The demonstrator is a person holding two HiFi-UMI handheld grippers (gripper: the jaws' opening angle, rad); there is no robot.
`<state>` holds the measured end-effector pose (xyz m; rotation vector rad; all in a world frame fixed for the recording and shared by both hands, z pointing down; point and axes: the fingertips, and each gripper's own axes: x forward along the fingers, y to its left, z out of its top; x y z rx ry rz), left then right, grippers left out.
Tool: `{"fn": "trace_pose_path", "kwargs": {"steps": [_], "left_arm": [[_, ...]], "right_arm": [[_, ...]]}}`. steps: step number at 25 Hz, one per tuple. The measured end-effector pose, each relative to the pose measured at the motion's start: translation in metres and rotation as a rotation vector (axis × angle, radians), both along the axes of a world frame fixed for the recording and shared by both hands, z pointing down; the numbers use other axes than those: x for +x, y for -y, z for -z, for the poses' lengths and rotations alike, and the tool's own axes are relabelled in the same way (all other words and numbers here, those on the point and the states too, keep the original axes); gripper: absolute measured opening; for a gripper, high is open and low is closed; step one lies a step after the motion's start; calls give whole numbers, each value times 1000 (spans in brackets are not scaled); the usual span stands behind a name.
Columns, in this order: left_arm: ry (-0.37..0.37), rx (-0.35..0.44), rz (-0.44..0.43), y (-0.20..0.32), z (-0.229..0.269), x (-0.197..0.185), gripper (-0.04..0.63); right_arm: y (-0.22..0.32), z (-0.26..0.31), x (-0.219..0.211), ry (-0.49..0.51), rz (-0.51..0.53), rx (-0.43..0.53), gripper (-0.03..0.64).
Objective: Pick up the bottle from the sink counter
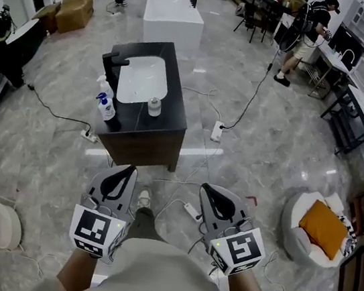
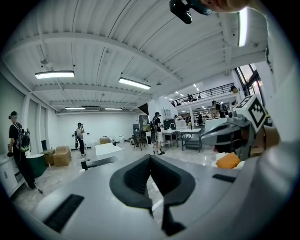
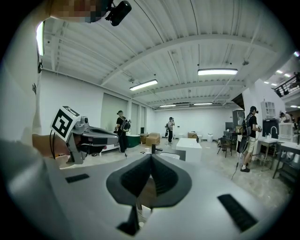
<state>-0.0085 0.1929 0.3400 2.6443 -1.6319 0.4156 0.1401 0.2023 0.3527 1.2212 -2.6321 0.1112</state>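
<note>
The dark sink counter [image 1: 164, 128] stands on the floor ahead of me, with a white basin and a black faucet [image 1: 116, 61]. A small clear bottle [image 1: 154, 107] with a white cap stands at the basin's near edge. A pump bottle with a blue label [image 1: 106, 107] and a white pump dispenser [image 1: 102, 84] stand at the counter's left side. My left gripper [image 1: 130, 168] and right gripper [image 1: 205, 187] are held side by side well short of the counter, both shut and empty. The left jaws [image 2: 150, 157] and right jaws [image 3: 151, 156] are pressed together.
A white bathtub [image 1: 174, 15] stands behind the counter. Cables and a power strip [image 1: 216, 132] lie on the floor right of it. A white beanbag with an orange cushion [image 1: 322, 227] sits at right, cardboard boxes [image 1: 74, 10] at far left, and a person [image 1: 312, 31] stands by the tables at far right.
</note>
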Motion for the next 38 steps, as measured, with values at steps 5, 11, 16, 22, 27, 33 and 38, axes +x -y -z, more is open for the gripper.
{"fn": "trace_pose_path", "kwargs": {"steps": [5,11,16,22,27,33,38], "left_arm": [[7,-11,-21,53,-3,-14,6],[-4,-47,-42,134,-8,-50,6],[4,-61,-59,208,-3,-86,6],[-19,-51,-100,287,4,-119,6],[-38,-10,-139,337,7,-136,6],[-41,-19,-156,374,3,-147,6],[-51,-25,-145,388,2,-148,6]], "right_arm": [[51,-5,-18,1,-5,-3,-3],[132,-10,-54,-31,-22,-47,-4],[209,1,-94,-26,-32,-44,-3],[292,3,-130,-33,-59,-54,-3],[349,2,-151,-36,-88,-56,-3],[390,5,-160,-44,-113,-58,-3],[405,5,-155,-53,-123,-58,-3]]}}
